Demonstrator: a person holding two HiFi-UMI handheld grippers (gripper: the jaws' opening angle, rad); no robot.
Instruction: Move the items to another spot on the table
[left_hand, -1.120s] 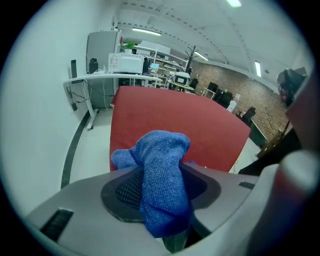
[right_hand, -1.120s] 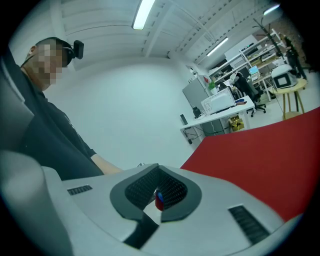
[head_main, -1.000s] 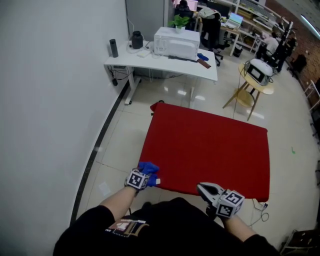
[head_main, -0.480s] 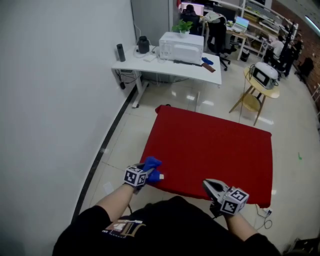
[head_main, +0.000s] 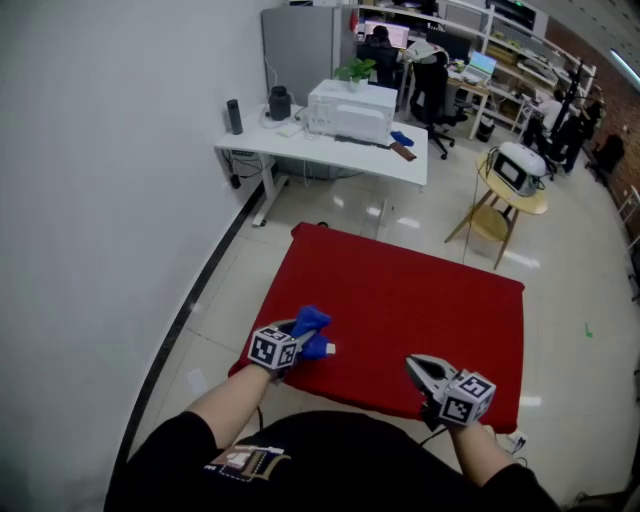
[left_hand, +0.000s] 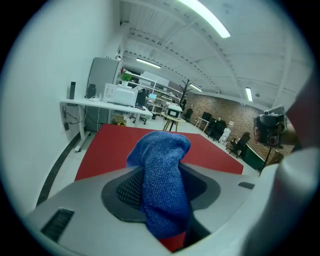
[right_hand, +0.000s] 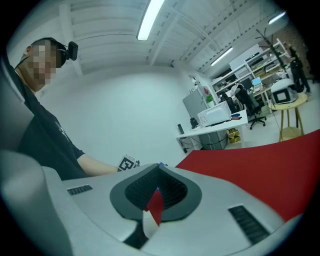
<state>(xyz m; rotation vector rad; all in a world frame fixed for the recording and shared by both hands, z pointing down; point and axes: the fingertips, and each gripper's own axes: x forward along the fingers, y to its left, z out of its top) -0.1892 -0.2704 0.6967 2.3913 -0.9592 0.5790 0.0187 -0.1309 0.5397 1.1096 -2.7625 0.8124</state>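
**Blue cloth up in the left tongs, over the near-left corner**

We're looking down on the red table (head_main: 420, 300), and the left gripper (head_main: 303, 338) hangs over its near-left corner. Its jaws are pinching the blue cloth (head_main: 312, 321). From that gripper's own view the cloth stands up in a thick fold between the dark pads. It bulges past the tips and blocks the middle of our view down the table.

Over on the near right edge is the right gripper (head_main: 415, 367). Its jaws are pressed together with nothing between them, and only a thin sliver of red shows through below the tips.

Beyond the far edge, well apart from the table, stands a white desk (head_main: 330, 150). It carries a white appliance (head_main: 350, 98), a black kettle (head_main: 279, 102) and a dark cylinder (head_main: 234, 116), with a potted plant (head_main: 355, 70) behind. Off the far-right corner sits a round side table (head_main: 540, 197) bearing a boxy device (head_main: 515, 168). The white wall (head_main: 100, 200) runs close along the left side.
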